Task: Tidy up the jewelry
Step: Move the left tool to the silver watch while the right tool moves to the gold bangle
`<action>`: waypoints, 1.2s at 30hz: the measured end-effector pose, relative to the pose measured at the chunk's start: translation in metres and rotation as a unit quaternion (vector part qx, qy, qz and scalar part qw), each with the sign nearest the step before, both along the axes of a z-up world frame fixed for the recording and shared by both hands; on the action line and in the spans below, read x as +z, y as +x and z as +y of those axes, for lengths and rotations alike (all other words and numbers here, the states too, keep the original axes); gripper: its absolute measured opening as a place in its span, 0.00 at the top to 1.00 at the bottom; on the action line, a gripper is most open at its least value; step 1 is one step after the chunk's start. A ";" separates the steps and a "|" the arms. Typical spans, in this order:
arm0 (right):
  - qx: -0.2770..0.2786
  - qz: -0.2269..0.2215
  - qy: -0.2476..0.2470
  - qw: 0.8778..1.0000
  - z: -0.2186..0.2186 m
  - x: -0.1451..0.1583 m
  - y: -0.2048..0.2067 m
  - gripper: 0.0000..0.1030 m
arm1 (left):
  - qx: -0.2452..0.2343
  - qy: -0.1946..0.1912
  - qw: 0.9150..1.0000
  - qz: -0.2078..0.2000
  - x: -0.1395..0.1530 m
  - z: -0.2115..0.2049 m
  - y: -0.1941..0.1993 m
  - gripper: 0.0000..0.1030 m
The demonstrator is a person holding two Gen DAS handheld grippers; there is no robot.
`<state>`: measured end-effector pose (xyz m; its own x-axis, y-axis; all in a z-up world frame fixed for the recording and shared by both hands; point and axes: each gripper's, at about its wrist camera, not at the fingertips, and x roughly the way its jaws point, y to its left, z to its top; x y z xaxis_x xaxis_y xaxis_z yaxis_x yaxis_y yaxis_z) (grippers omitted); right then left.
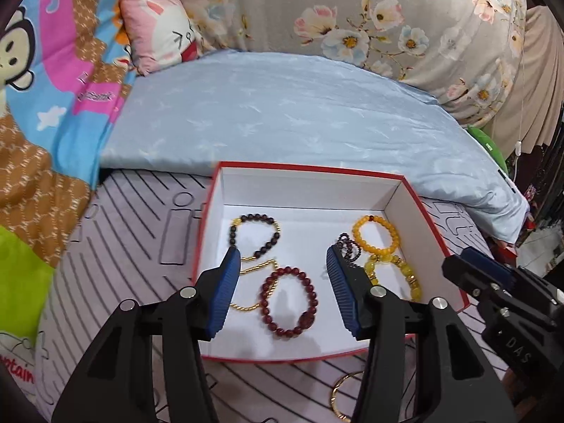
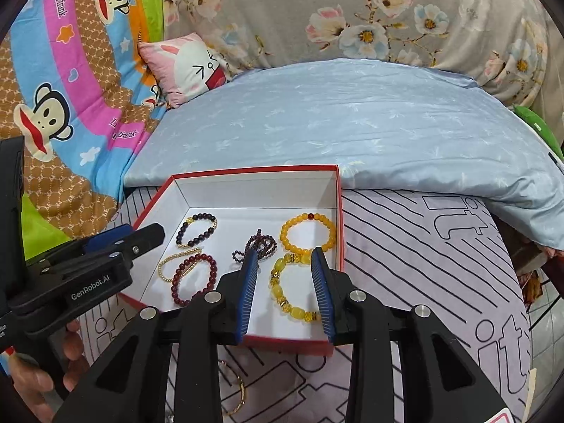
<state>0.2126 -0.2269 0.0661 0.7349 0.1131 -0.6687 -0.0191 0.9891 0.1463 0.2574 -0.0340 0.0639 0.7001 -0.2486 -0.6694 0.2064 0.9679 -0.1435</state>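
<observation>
Both grippers, left [image 1: 283,268] and right [image 2: 285,264], gape empty over the box [image 1: 391,195]; yellow bracelet [image 2: 282,294] lies between right's fingers.

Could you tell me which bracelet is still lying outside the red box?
The thin gold bangle, on the striped sheet in front of the red box; the beaded ones all lie inside.

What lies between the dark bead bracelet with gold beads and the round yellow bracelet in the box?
In the right wrist view, a bunched dark-red bead strand lies between the dark bracelet and the yellow bracelet on the box floor.
</observation>
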 end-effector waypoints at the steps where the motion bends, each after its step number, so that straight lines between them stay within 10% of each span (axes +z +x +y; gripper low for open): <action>1: 0.001 -0.001 0.002 1.000 0.000 0.000 -0.004 0.69 | 0.001 0.006 1.000 -0.006 0.002 0.001 -0.005 0.53; 36: -0.015 0.071 0.035 0.997 0.005 -0.069 -0.152 0.69 | -0.021 0.023 0.999 0.031 -0.061 0.031 -0.170 0.53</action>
<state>0.0603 -0.2217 -0.0026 0.6370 0.1430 -0.7575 0.0366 0.9759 0.2150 0.0873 -0.0030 0.0032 0.6466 -0.2438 -0.7228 0.2385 0.9647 -0.1120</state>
